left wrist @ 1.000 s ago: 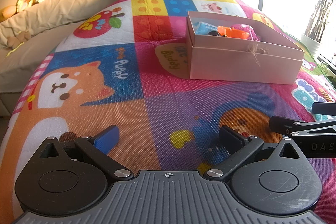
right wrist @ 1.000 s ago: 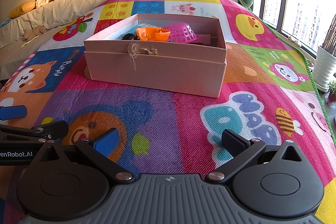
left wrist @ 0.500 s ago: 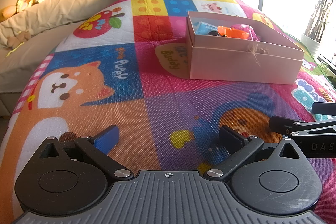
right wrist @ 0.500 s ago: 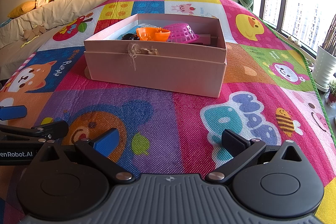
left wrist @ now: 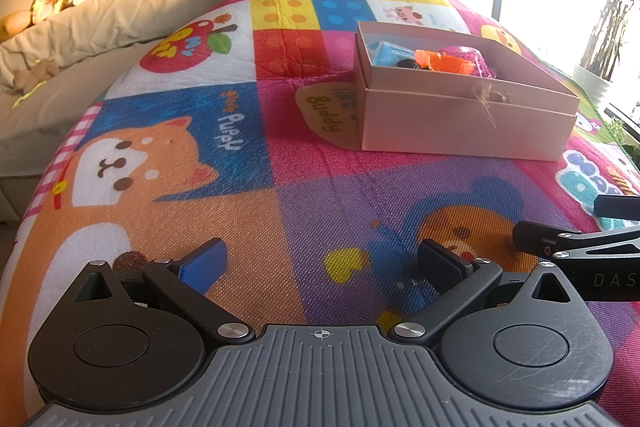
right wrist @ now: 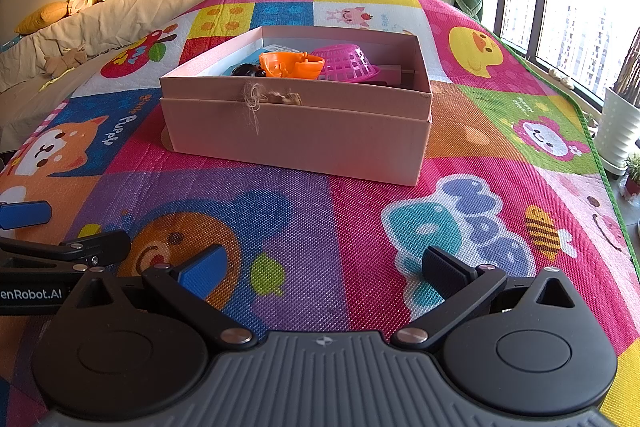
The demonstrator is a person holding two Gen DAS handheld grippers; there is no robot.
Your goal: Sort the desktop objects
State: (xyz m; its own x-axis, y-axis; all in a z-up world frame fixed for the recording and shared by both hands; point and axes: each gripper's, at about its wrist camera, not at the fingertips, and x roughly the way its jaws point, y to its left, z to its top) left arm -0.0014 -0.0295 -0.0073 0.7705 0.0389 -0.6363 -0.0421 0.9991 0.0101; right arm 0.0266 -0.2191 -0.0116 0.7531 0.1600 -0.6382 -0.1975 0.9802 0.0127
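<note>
A pale pink cardboard box with a twine bow on its front stands on the colourful play mat; it also shows in the left wrist view. Inside lie an orange toy, a pink plastic basket, a blue item and a small black thing. My left gripper is open and empty, low over the mat, near side and left of the box. My right gripper is open and empty in front of the box.
A beige sofa with cushions and stuffed toys runs along the left. A window with railing and a white plant pot are at the right. Each gripper shows at the other view's edge.
</note>
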